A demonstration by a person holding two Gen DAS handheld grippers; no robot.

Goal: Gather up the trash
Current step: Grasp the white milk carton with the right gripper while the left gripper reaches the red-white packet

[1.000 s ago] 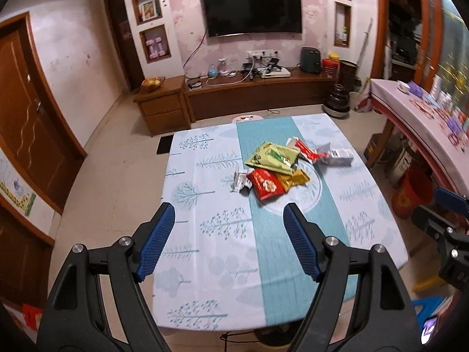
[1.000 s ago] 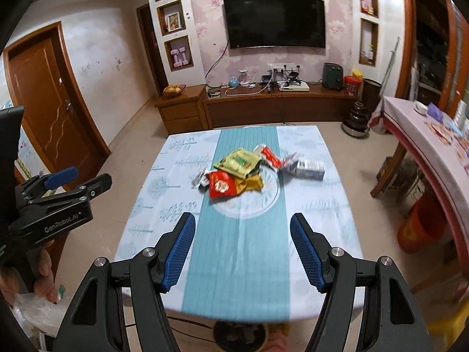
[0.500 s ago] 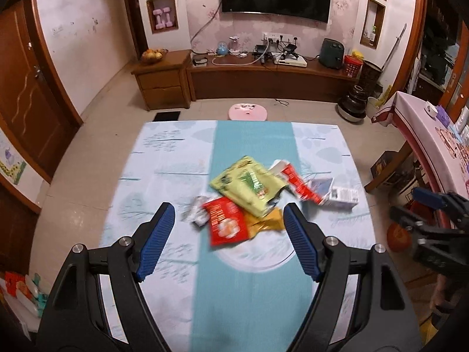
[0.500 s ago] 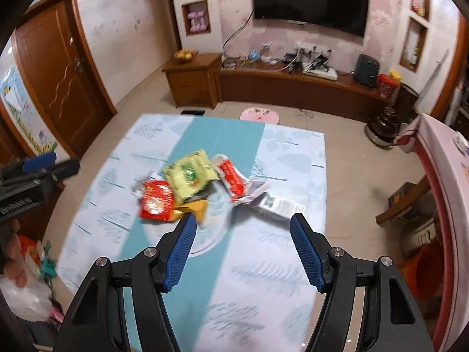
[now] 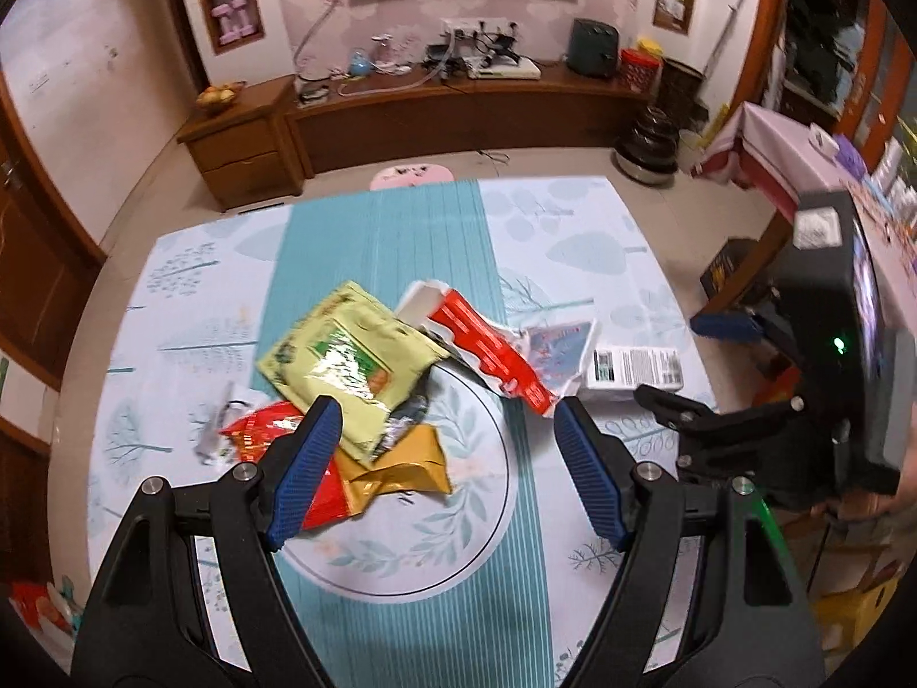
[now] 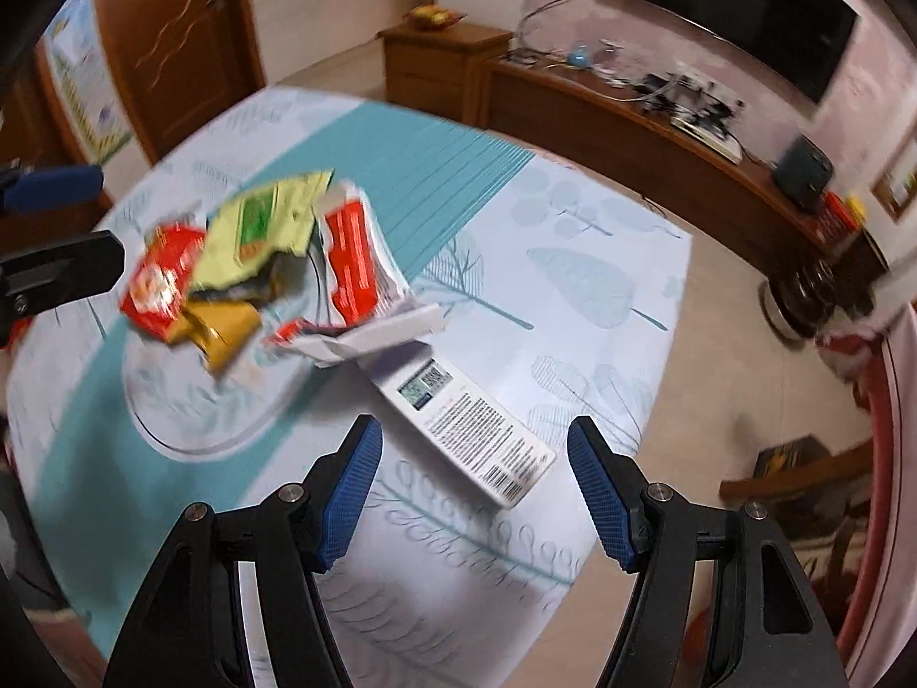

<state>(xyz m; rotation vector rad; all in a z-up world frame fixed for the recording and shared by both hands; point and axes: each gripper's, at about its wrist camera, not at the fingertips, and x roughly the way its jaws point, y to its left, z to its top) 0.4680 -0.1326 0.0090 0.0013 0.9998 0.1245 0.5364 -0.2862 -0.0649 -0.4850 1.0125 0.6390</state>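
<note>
On the tablecloth [image 6: 573, 286], white box [image 6: 475, 430] lies diagonally, far-left to near-right.

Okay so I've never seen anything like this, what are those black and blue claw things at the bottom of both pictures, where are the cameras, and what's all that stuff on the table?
Those claws are hand-held grippers, one in each of a person's hands. A wide-angle camera on each looks forward along its two blue-padded fingers, so you get one picture per hand.

In the left wrist view, the left gripper is open and holds nothing. In the right wrist view, the right gripper is likewise open and holds nothing.

On the table, with its pale tree-print and teal-striped cloth, lies a pile of trash: a green packet, a red packet, a yellow packet, a torn red and white wrapper and a white box with printed text. The right gripper hovers nearest the white box.
</note>
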